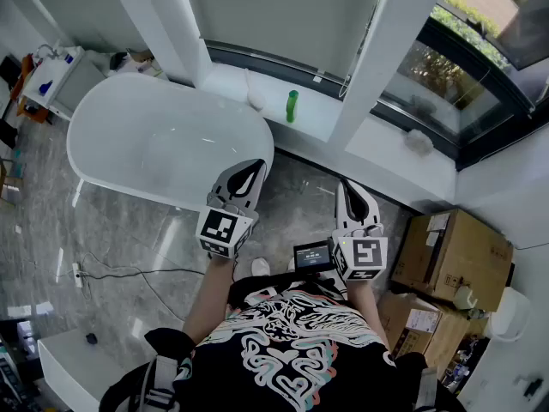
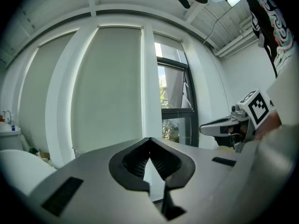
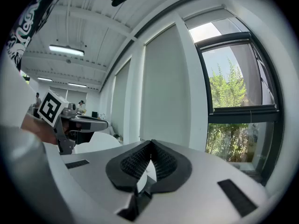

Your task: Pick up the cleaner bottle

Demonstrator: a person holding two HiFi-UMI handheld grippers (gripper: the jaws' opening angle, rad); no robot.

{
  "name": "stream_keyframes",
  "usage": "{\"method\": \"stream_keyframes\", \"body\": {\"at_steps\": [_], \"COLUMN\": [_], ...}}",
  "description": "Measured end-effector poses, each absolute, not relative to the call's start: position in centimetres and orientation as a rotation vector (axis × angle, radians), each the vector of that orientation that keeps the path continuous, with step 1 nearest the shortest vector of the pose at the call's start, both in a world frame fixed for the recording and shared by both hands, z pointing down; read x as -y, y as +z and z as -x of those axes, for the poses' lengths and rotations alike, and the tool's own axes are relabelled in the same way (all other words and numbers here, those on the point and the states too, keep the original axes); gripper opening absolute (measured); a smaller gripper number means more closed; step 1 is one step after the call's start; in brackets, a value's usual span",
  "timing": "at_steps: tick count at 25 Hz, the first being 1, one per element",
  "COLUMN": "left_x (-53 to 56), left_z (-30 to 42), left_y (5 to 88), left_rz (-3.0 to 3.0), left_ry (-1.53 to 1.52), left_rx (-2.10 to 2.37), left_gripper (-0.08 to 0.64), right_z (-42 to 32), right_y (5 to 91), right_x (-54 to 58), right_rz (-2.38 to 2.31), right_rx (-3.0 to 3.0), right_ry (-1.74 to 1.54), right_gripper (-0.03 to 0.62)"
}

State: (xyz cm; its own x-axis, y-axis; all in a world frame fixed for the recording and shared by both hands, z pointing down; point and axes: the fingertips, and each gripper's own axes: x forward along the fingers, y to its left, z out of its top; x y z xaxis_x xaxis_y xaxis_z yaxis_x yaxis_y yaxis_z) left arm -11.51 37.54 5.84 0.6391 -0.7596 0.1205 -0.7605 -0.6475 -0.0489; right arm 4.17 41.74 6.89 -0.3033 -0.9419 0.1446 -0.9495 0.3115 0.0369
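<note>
A white bathtub (image 1: 154,144) fills the upper left of the head view. It stands on a grey stone-look floor (image 1: 129,230), with its rounded right end close to the window wall. Along that wall, under the blinds and the glass, runs a white window ledge (image 1: 330,118). Brown cardboard boxes (image 1: 450,256) are stacked against the wall at the right edge of the floor. The person holds both grippers out side by side, roughly level, over the floor in front of the tub. The left gripper (image 1: 254,165) hangs over the tub's near right rim, and its jaws (image 2: 149,140) are pressed together at the tips with nothing between them. The right gripper (image 1: 347,187) is over bare floor, well apart from the ledge. Its jaws (image 3: 150,143) likewise meet at the tips and grip nothing. A small dark screen (image 1: 311,256) sits just beside the right gripper's marker cube. The cleaner bottle (image 1: 292,106) is green and stands upright on the window ledge, just past the tub's right end, untouched and well apart from both grippers. A thin cable (image 1: 120,273) trails across the floor at the left.
</note>
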Motion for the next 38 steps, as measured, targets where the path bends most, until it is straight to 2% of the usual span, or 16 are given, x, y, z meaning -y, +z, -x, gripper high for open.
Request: {"method": "stream_keyframes", "body": {"at_steps": [24, 38], "left_x": [-36.3, -26.6], "left_z": [8.2, 6.9], "left_y": [6.9, 9.7], "left_rz": [-2.738, -2.709], "left_ry": [0.244, 0.216], "left_rx": [1.476, 1.416], "left_gripper": [0.015, 0.015], "right_z": [-9.3, -8.7], "right_y": [7.7, 10.0], "right_x": [-40.6, -32.3], "right_rz": [-1.760, -1.706], "right_rx": [2.492, 2.458], "right_ry": [0.138, 0.167], "right_gripper": [0.028, 0.028]}}
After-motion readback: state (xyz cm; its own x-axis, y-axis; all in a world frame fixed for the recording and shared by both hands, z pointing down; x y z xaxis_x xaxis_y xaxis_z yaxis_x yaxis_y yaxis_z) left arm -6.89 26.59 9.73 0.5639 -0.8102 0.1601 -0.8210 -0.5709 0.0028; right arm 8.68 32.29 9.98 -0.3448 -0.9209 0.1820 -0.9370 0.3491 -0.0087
